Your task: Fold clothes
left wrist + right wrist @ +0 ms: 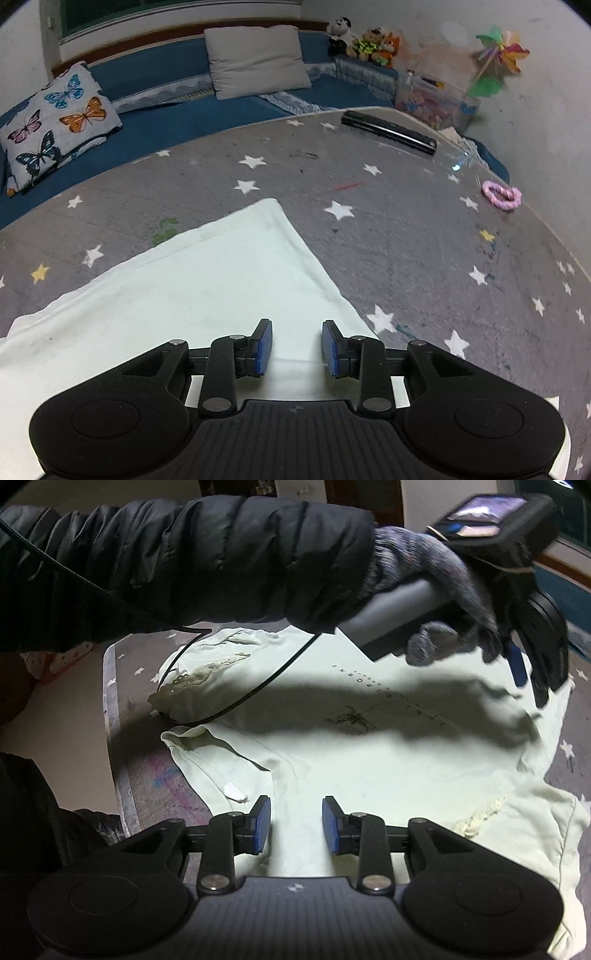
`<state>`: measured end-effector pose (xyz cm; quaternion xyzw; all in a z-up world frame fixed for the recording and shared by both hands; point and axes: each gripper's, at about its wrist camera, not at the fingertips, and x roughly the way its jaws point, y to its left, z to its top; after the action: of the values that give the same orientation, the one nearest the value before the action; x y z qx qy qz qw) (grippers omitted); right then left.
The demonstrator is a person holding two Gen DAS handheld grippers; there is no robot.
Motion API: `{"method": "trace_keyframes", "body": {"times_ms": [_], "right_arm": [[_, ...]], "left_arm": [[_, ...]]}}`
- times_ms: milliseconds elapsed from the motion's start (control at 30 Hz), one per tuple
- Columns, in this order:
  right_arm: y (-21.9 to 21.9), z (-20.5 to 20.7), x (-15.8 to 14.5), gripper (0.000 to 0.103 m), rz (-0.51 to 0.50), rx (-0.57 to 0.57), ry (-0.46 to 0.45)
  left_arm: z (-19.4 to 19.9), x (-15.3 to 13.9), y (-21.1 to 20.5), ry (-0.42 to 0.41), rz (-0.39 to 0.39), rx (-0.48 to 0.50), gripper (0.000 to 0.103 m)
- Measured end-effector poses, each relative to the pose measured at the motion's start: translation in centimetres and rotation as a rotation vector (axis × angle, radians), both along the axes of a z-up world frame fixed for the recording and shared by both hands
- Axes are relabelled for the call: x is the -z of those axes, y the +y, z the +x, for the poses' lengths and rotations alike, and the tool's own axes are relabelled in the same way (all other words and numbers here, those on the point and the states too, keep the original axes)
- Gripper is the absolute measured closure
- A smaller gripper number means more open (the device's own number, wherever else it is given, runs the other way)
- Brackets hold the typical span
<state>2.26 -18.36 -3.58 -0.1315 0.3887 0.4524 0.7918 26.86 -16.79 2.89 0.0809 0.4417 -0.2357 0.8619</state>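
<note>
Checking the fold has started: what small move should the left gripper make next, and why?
Probably lower the left gripper and close on the pale green cotton shirt near its corner: the jaws stand open above the flat fabric, holding nothing, and the right gripper is open too.

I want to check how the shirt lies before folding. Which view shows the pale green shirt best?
The right wrist view: the pale green shirt is spread out there, with sleeve, seams and chest print visible. The left wrist view shows only one plain corner of it on the star-patterned table cover.
</note>
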Motion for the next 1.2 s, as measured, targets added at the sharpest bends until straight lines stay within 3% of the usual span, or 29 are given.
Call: {"method": "trace_keyframes", "body": {"times_ms": [367, 467, 500, 600, 733, 1200], "right_arm": [[1.2, -0.5, 0.8, 0.074, -0.038, -0.054, -0.045], [1.4, -0.8, 1.1, 0.080, -0.057, -0.055, -0.069], [1.5, -0.8, 1.2, 0.088, -0.063, -0.056, -0.077], [1.5, -1.0, 1.3, 0.098, -0.075, -0.052, -0.096], [1.2, -1.0, 1.2, 0.099, -0.065, -0.045, -0.093], [0.4, -1.0, 0.6, 0.095, -0.039, -0.047, -0.063]], "left_arm": [[0.6, 0.9, -1.8, -0.006, 0.028, 0.055, 0.066], [0.7, 1.0, -1.9, -0.015, 0.017, 0.061, 0.068], [0.8, 1.0, -1.9, -0.018, 0.011, 0.060, 0.068], [0.8, 1.1, -1.9, -0.041, 0.002, 0.064, 0.079], [0.6, 1.3, -2.0, -0.071, 0.000, 0.078, 0.093], [0.5, 1.5, -1.6, -0.088, -0.034, 0.081, 0.093]]}}
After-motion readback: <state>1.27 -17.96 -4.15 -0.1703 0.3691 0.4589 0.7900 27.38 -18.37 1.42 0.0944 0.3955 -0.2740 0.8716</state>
